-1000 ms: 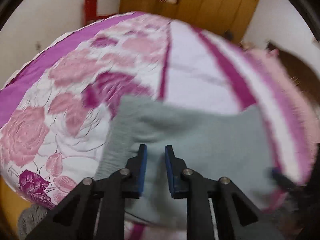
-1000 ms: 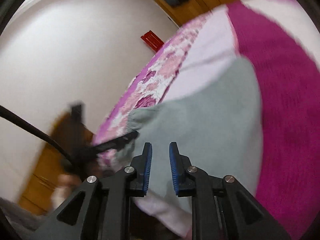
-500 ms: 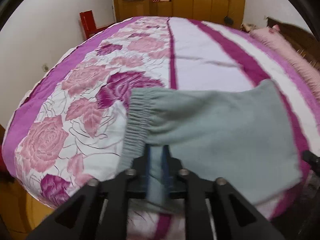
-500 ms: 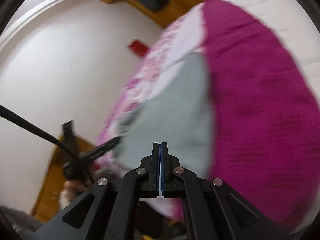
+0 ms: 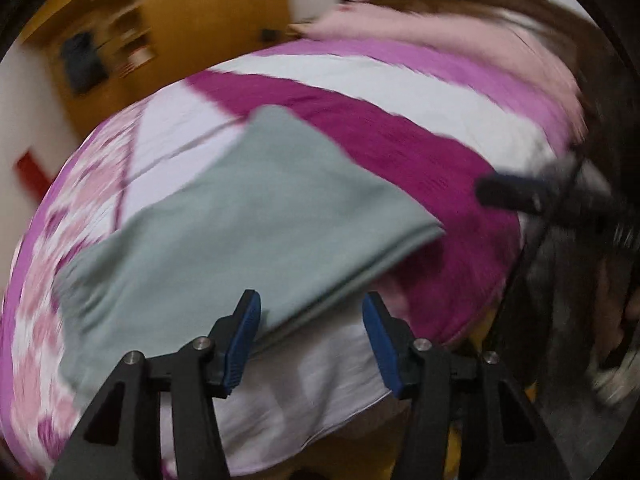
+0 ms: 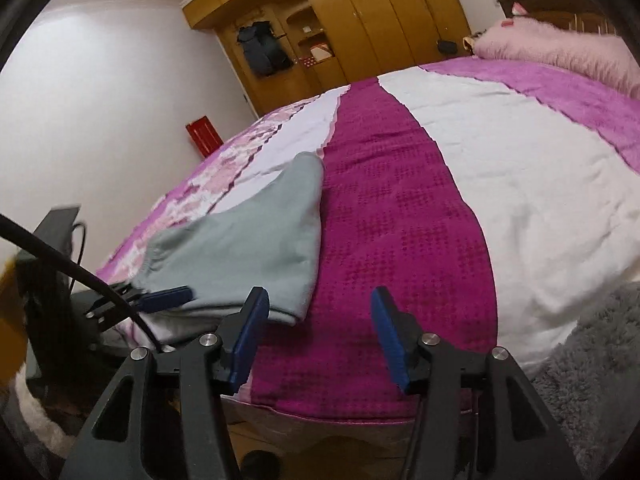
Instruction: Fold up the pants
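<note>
**Both grippers spread wide and empty; folded pants lie on bedspread near the bed's edge**

Left wrist view: The left gripper (image 5: 310, 338) has its jaws spread wide with nothing between the blue pads (image 5: 242, 340). The grey-green pants (image 5: 224, 236) lie folded flat on the striped bedspread (image 5: 420, 148), just ahead of the fingers and apart from them. The picture is motion-blurred. The right gripper (image 5: 516, 194) shows as a dark shape at right, over the magenta stripe. A pink pillow (image 5: 420, 36) lies at the far end of the bed; a wooden wardrobe (image 5: 180, 28) stands behind.

Right wrist view: The right gripper (image 6: 318, 334) is likewise spread wide and holds nothing; it sits above the magenta stripe (image 6: 400, 216) near the bed's edge. The pants (image 6: 256, 240) lie to its left, their elastic waistband toward the left edge. The left gripper (image 6: 160, 298) is just beside the pants' near edge; contact cannot be determined. A grey fleecy fabric (image 6: 592, 360) appears at lower right.
</note>
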A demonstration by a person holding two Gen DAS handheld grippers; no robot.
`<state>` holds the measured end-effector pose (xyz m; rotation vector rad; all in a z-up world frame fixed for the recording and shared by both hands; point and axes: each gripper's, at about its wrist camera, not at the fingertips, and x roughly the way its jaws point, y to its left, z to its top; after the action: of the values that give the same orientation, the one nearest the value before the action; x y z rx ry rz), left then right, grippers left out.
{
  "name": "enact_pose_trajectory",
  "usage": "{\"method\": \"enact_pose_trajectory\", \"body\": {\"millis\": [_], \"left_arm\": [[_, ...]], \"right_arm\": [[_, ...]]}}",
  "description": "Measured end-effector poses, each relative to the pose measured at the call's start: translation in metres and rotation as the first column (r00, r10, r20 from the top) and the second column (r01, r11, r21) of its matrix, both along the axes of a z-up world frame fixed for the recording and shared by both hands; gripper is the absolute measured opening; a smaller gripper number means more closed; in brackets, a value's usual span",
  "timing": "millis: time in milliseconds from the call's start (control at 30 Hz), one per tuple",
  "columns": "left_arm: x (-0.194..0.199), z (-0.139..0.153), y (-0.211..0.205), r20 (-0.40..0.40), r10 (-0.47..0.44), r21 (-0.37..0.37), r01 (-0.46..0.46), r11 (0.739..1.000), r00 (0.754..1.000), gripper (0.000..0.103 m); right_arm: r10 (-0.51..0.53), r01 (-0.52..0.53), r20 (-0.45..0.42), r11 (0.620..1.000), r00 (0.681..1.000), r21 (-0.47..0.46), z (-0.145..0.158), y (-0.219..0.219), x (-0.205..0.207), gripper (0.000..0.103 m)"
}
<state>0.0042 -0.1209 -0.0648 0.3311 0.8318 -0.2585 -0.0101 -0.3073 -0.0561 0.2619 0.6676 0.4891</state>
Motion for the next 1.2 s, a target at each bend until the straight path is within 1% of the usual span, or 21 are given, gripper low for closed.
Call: {"method": "enact_pose_trajectory", "body": {"millis": [33, 67, 100, 133, 167, 200, 233, 267, 367, 500, 600, 667, 733, 867, 933, 1000, 1100, 1200], "left_arm": [[0.002, -0.005, -0.008, 0.005, -0.034, 0.028, 0.034, 0.999, 0.999, 0.056], [0.005, -0.01, -0.015, 0.022, -0.058, 0.071, 0.056, 0.996, 0.998, 0.054], [0.008, -0.011, -0.018, 0.026, -0.054, 0.084, 0.052, 0.995, 0.998, 0.041], [0.011, -0.009, -0.017, 0.019, -0.05, 0.068, 0.049, 0.996, 0.999, 0.033], [0.015, -0.004, -0.014, 0.003, -0.052, 0.021, 0.052, 0.998, 0.999, 0.026], [0.02, 0.002, -0.009, -0.004, -0.045, -0.034, 0.045, 0.998, 0.999, 0.026], [0.022, 0.007, -0.004, -0.006, -0.037, -0.072, 0.036, 0.997, 0.999, 0.026], [0.026, 0.011, 0.001, -0.01, -0.032, -0.102, 0.031, 0.994, 0.999, 0.026], [0.033, 0.014, 0.008, -0.043, -0.037, -0.159, 0.03, 0.987, 0.998, 0.026], [0.035, 0.015, 0.021, -0.109, -0.055, -0.244, 0.027, 0.969, 0.993, 0.026], [0.036, 0.017, 0.032, -0.138, -0.06, -0.317, 0.014, 0.948, 0.989, 0.026], [0.034, 0.019, 0.035, -0.138, -0.062, -0.346, 0.011, 0.938, 0.989, 0.026], [0.035, 0.02, 0.038, -0.147, -0.061, -0.365, 0.004, 0.931, 0.987, 0.026], [0.033, 0.024, 0.043, -0.151, -0.062, -0.396, -0.002, 0.918, 0.987, 0.026], [0.032, 0.025, 0.047, -0.15, -0.06, -0.42, -0.009, 0.907, 0.987, 0.026], [0.033, 0.026, 0.052, -0.155, -0.053, -0.441, -0.02, 0.897, 0.987, 0.026], [0.035, 0.024, 0.054, -0.156, -0.035, -0.434, -0.037, 0.9, 0.987, 0.026], [0.038, 0.022, 0.055, -0.173, -0.024, -0.437, -0.055, 0.898, 0.985, 0.026]], "right_arm": [[0.008, -0.007, 0.007, 0.999, 1.0, -0.033, -0.001, 0.005, -0.002, 0.051], [0.01, -0.009, 0.018, 0.998, 1.0, -0.069, 0.0, 0.012, -0.009, 0.051], [0.011, -0.008, 0.028, 0.995, 1.0, -0.097, -0.001, 0.013, -0.01, 0.053], [0.008, -0.002, 0.044, 0.99, 0.999, -0.138, -0.003, 0.02, -0.016, 0.053], [0.009, 0.004, 0.069, 0.983, 0.998, -0.186, -0.003, 0.029, -0.019, 0.055], [0.025, -0.007, 0.082, 0.978, 0.996, -0.21, -0.005, 0.03, -0.025, 0.057], [0.047, -0.025, 0.092, 0.973, 0.995, -0.231, -0.007, 0.036, -0.028, 0.058], [0.075, -0.045, 0.106, 0.964, 0.992, -0.263, -0.008, 0.046, -0.03, 0.06], [0.102, -0.057, 0.14, 0.953, 0.985, -0.299, -0.012, 0.063, -0.032, 0.06], [0.07, -0.027, 0.164, 0.967, 0.984, -0.252, -0.011, 0.066, -0.029, 0.061], [0.042, -0.012, 0.141, 0.978, 0.989, -0.211, -0.014, 0.057, -0.022, 0.067], [0.024, -0.002, 0.115, 0.983, 0.993, -0.184, -0.015, 0.053, -0.016, 0.067], [0.02, -0.004, 0.097, 0.987, 0.995, -0.162, -0.016, 0.052, -0.009, 0.067], [0.032, -0.016, 0.096, 0.986, 0.995, -0.167, -0.017, 0.06, -0.002, 0.067], [0.033, -0.019, 0.083, 0.986, 0.996, -0.166, -0.02, 0.065, 0.002, 0.067], [0.022, -0.013, 0.066, 0.99, 0.998, -0.144, -0.022, 0.066, 0.007, 0.067], [0.011, -0.007, 0.038, 0.994, 0.999, -0.11, -0.024, 0.067, 0.014, 0.068], [0.026, -0.021, 0.04, 0.99, 0.999, -0.137, -0.026, 0.068, 0.007, 0.068]]}}
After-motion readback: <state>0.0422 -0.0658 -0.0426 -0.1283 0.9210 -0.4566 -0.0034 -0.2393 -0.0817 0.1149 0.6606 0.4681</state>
